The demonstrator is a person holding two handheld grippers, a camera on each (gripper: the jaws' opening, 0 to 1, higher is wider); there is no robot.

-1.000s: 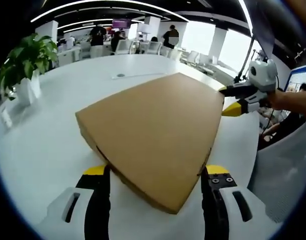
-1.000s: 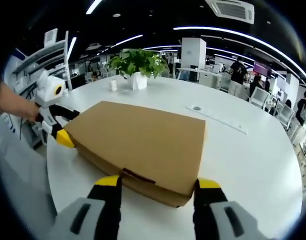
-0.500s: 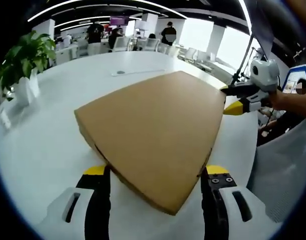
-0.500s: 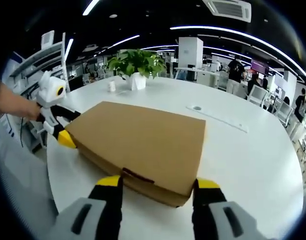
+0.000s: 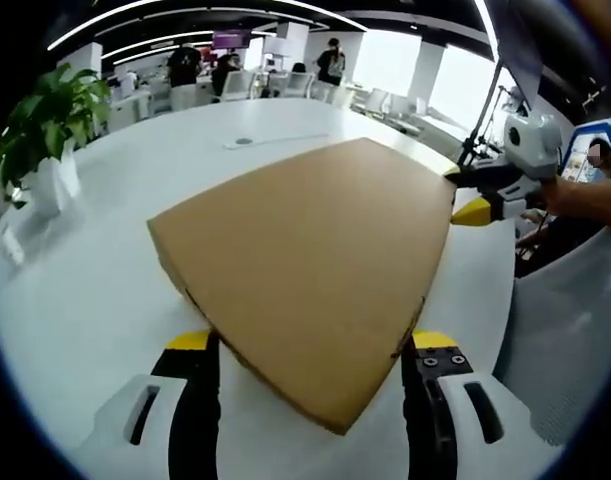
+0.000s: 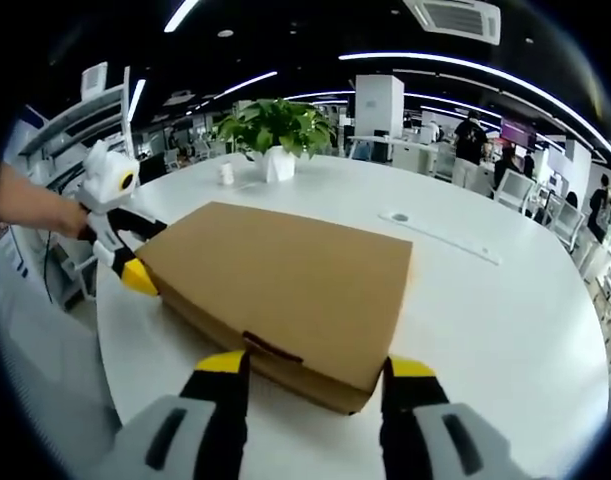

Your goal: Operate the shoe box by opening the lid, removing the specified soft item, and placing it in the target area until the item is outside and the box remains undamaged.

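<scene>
A flat brown cardboard shoe box (image 5: 305,265) lies shut on a white round table (image 5: 75,300). My left gripper (image 5: 310,345) stands open, its jaws either side of one box corner. The right gripper (image 5: 480,195) comes in from the right, its yellow tip at the far corner of the box. In the right gripper view the same box (image 6: 285,280) has a front flap slot (image 6: 265,347) facing me. My right gripper (image 6: 310,368) stands open astride the front edge. The left gripper (image 6: 125,255) touches the box's left corner, held by a hand.
A potted plant (image 6: 270,135) in a white pot stands at the far side of the table, also the plant (image 5: 45,130). A round cable port (image 6: 400,217) sits in the tabletop. Office desks, chairs and people stand in the background.
Both views shifted slightly; the box looks a little closer in the left gripper view. The box stays shut and in place.
</scene>
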